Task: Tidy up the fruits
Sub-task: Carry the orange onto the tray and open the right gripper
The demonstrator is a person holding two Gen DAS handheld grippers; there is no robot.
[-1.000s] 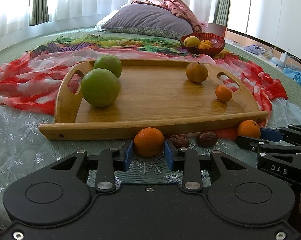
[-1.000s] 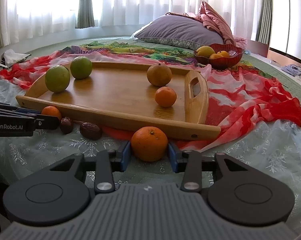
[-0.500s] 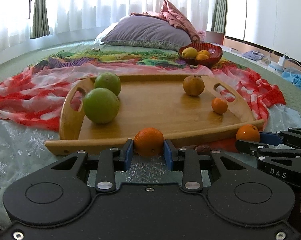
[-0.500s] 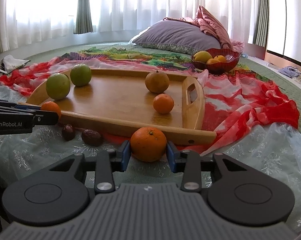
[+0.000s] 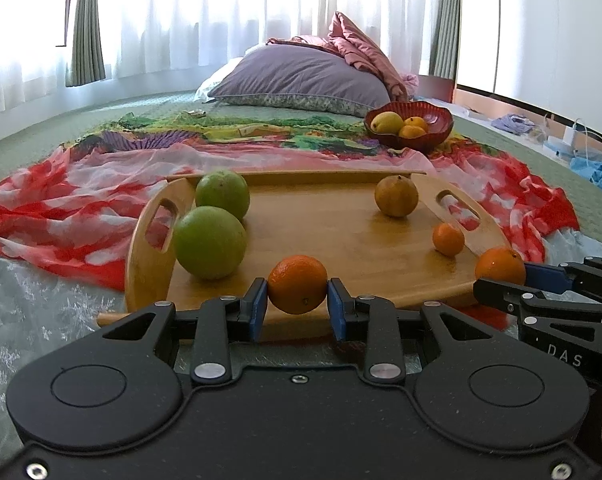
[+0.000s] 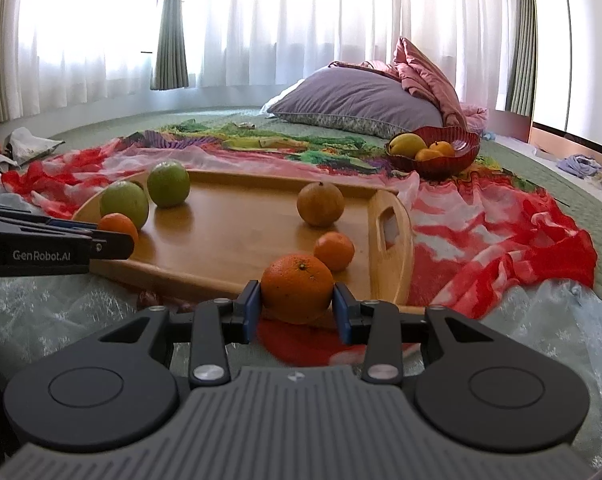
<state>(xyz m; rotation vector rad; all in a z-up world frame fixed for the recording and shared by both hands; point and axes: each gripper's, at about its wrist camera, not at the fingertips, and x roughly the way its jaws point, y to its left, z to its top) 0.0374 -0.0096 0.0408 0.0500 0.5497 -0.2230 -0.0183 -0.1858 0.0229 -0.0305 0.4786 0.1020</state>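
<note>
Nearest you, your left gripper (image 5: 297, 307) has its blue pads pinching a small orange (image 5: 297, 284), lifted clear of the bedding and level with the near rim of the wooden tray (image 5: 341, 236). Your right gripper (image 6: 297, 310) likewise has its jaws pinching a larger orange (image 6: 297, 288), raised just short of the tray's near right corner. Neither fruit is on the wood yet.

Below the right gripper, between it and the tray's front edge, something dark lies on the pale cloth (image 6: 153, 299); it is too hidden to name, though it may be fruit left to collect.

On the tray, two green fruits (image 5: 209, 242) sit close together at its left end. At its right end a brownish round fruit (image 5: 396, 196) stands toward the far side, with a tiny orange (image 5: 448, 239) nearer you, beside the handle cutout.

Farther off, past the red patterned cloth (image 6: 501, 224), a red bowl (image 6: 457, 156) holds a yellow fruit and small oranges, in front of a purple pillow (image 5: 301, 80).

By my judgement, you are midway: four fruits are placed, two are in transit, and sorting by kind looks unfinished
</note>
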